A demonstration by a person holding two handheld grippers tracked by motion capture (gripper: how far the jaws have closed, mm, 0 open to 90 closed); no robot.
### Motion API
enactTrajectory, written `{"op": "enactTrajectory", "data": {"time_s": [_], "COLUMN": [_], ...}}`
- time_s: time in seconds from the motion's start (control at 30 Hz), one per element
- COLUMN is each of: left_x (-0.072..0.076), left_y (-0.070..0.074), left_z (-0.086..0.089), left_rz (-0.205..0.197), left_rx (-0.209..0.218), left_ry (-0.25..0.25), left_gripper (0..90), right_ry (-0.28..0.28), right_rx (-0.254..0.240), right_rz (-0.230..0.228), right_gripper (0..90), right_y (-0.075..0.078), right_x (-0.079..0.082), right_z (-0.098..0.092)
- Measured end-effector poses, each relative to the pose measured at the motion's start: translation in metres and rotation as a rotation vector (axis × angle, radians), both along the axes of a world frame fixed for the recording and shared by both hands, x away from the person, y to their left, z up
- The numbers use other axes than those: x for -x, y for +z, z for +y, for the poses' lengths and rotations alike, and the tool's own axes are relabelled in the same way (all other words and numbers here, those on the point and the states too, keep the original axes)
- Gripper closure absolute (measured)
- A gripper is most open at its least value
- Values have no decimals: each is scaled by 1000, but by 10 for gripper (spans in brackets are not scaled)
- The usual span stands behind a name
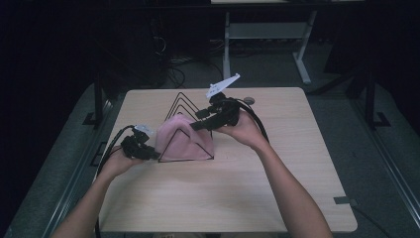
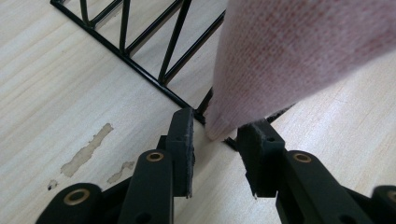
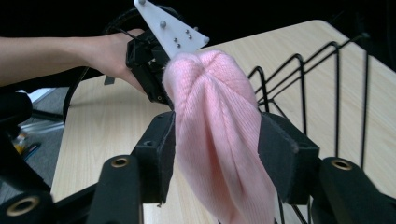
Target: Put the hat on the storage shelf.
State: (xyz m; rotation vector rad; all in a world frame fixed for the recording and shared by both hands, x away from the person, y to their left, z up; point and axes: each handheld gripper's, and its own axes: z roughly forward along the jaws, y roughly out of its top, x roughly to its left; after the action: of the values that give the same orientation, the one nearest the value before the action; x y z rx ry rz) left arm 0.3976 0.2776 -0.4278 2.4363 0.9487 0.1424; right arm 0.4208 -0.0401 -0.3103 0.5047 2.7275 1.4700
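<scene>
A pink knit cloth (image 1: 184,141) hangs over a black wire rack (image 1: 184,100) near the middle of the table, forming a tent shape. My left gripper (image 1: 154,154) sits low at the cloth's left bottom corner. In the left gripper view its jaws (image 2: 217,135) stand apart, and the cloth's tip (image 2: 289,51) dips between them without being pinched. My right gripper (image 1: 196,125) is at the cloth's top right. In the right gripper view both pads (image 3: 217,140) touch a bunched fold of the cloth (image 3: 215,107) from either side. The rack's wires (image 3: 337,88) rise just behind.
The light wooden table (image 1: 223,198) has worn patches (image 2: 86,151) beside the rack's base (image 2: 140,70). A small round object (image 1: 249,100) lies at the far edge behind my right hand. A white desk frame (image 1: 267,34) stands on the dark floor beyond.
</scene>
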Motion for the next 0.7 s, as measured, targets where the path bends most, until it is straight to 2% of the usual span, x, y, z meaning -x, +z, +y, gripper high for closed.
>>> {"op": "enactTrajectory", "data": {"time_s": [0.13,0.33,0.57,0.7], "left_x": [1,3,2,3], "left_y": [3,3,5,6], "left_z": [1,-1,1,2], "left_rz": [-4,-6,-6,-8], "left_rx": [-10,-19,-9,12], "left_ry": [11,12,23,39], "left_gripper": [600,562,548,540], "right_ry": [-34,-74,-121,-152], "right_rx": [-12,-23,-16,-22], "right_rz": [-1,15,24,26], "right_gripper": [394,379,348,337], "right_y": [-1,-6,-10,-11], "right_x": [3,6,6,6], "right_z": [-14,-32,-56,-70]}}
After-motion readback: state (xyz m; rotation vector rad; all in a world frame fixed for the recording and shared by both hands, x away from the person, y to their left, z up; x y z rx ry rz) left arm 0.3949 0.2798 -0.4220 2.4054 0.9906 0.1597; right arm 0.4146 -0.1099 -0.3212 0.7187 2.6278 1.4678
